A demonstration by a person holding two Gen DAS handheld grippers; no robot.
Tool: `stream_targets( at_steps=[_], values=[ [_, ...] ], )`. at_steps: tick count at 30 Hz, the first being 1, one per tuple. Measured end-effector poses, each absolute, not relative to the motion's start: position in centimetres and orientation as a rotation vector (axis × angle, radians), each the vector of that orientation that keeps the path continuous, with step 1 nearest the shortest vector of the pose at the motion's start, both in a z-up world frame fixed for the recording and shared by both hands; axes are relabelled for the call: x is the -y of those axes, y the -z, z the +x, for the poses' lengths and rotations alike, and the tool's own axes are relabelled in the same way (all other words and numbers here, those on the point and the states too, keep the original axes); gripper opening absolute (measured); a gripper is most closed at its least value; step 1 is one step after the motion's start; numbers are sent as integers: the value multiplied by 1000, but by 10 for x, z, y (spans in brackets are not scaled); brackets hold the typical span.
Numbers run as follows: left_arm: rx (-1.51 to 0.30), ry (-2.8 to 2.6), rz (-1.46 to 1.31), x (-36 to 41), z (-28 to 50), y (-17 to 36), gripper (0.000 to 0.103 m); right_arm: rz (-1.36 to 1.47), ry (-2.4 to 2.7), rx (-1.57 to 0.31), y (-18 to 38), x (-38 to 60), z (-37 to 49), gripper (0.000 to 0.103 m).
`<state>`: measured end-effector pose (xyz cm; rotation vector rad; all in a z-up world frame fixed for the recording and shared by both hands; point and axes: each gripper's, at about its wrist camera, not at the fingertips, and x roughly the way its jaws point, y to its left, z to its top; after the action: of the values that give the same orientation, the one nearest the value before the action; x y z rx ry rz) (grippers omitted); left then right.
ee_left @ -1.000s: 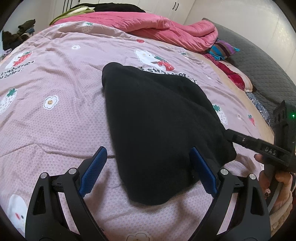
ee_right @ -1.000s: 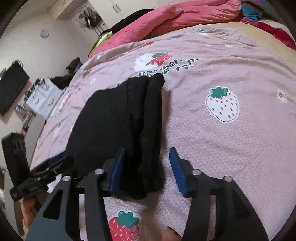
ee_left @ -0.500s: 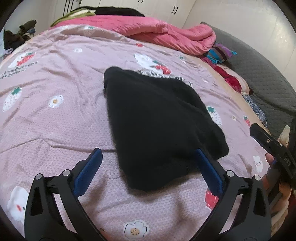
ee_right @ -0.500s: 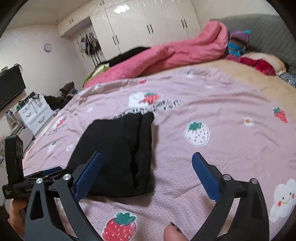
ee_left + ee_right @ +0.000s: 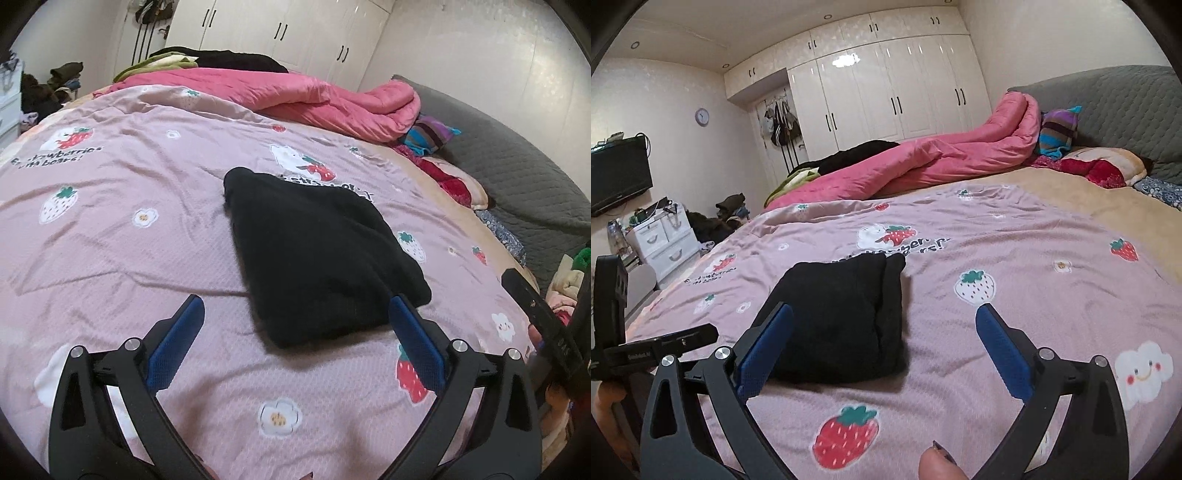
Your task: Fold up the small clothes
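While folded black garment [image 5: 317,254] lies on bedspread [image 5: 110,221] | both hand-held grippers [image 5: 295,347] [image 5: 884,350] gape, empty

dim warm indoor light | glare on wardrobe doors [image 5: 846,59] | fisheye edges bent, vignetted

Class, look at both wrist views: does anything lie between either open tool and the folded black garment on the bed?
Nothing visible does. Only bare pink strawberry bedspread lies between the left tool, the right tool and the black garment. The pink quilt sits far behind it.
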<state>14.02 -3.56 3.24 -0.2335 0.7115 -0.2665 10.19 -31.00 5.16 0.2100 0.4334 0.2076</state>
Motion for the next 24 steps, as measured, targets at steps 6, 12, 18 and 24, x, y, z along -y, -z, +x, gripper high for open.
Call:
stream_targets(
  at_steps=[6,12,18,24],
  values=[
    [-696,261,-217,31,118,-26,94,184,-192,-437,-44,302,81,99],
    [-695,259,-190,28,96,-15,94,136,-168,-456,-32,289,64,99],
    [-691,252,-190,23,88,-1,94,96,-162,-526,-14,276,58,99],
    [-711,241,-178,20,91,6,94,46,-130,-552,-3,271,61,99]
  ],
)
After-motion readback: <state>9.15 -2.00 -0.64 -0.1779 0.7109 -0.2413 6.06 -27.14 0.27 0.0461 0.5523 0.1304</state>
